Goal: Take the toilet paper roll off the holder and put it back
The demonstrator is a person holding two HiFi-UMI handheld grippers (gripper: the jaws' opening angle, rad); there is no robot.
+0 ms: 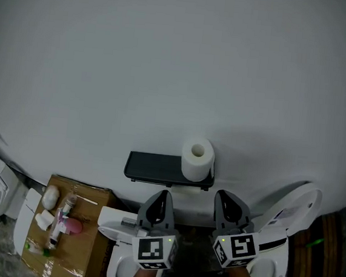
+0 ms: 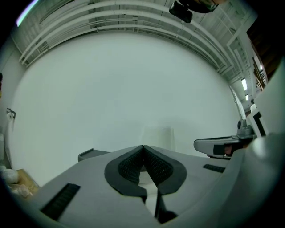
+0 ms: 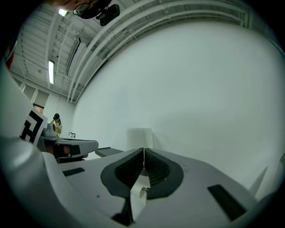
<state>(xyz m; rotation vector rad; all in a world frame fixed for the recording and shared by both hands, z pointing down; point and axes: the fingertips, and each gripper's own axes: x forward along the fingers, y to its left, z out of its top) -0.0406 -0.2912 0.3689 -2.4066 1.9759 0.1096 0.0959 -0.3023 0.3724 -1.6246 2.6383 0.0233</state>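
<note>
White roll [image 1: 196, 158] stands upright at right end of black holder [image 1: 155, 168], untouched. Your left gripper [image 1: 163, 196] and right gripper [image 1: 224, 199]: both pinched closed, empty, short of it. Risk: approach unopened, tips shove roll off right edge.

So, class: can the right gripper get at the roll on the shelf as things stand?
Probably yes. The roll stands upright on the right end of the shelf, with open space between it and the right gripper. The jaws are shut, though, so they must open first.
</note>
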